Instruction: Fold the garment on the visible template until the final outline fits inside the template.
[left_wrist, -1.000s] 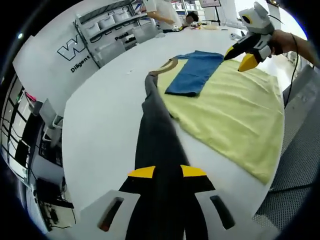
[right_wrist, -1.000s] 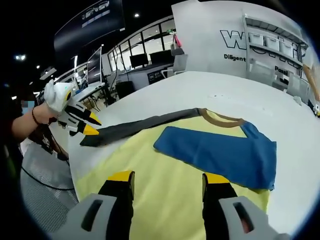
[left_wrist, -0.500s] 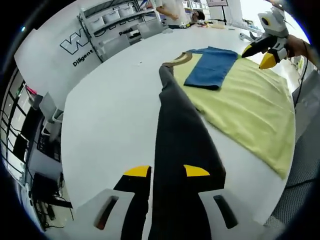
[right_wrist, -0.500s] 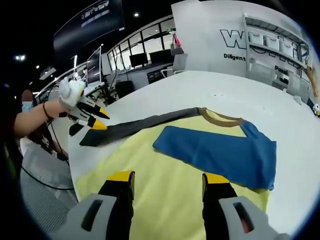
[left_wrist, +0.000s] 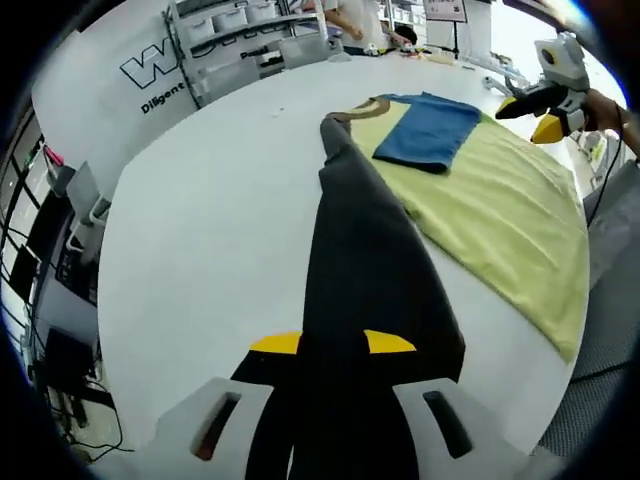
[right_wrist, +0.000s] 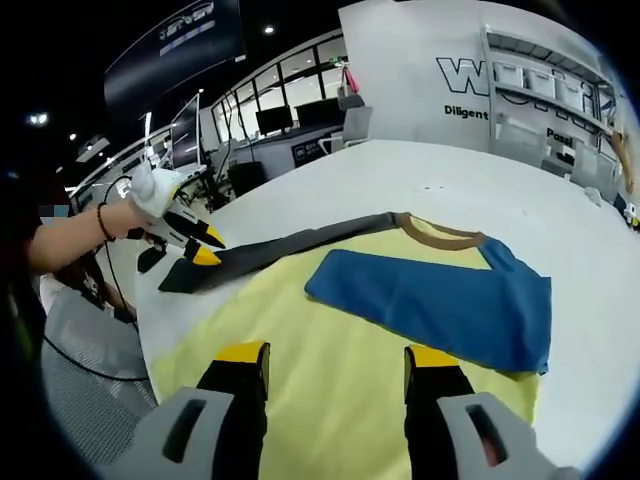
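A yellow shirt (left_wrist: 500, 210) lies flat on the white table (left_wrist: 200, 200), its blue sleeve (left_wrist: 425, 130) folded across the chest below the brown collar (left_wrist: 360, 108). The dark grey sleeve (left_wrist: 360, 250) stretches from the collar to my left gripper (left_wrist: 332, 345), which is shut on its end. In the right gripper view the left gripper (right_wrist: 190, 238) holds that grey sleeve (right_wrist: 290, 245) near the table's corner. My right gripper (right_wrist: 335, 358) hovers open above the yellow shirt (right_wrist: 330, 325), near the blue sleeve (right_wrist: 430, 305) and collar (right_wrist: 440, 235). The right gripper (left_wrist: 545, 100) is over the shirt's far side.
Shelving with bins (left_wrist: 230, 50) and a lettered wall stand beyond the table. A person (left_wrist: 355, 20) is at the far end. The table edge (left_wrist: 520, 390) drops to grey mesh flooring (left_wrist: 605, 320). Desks with monitors (right_wrist: 300, 120) lie behind the left hand (right_wrist: 70, 240).
The left gripper, still shut on the grey sleeve, has shifted a little toward the shirt and the sleeve now spreads wider before it. The right gripper has hardly moved.
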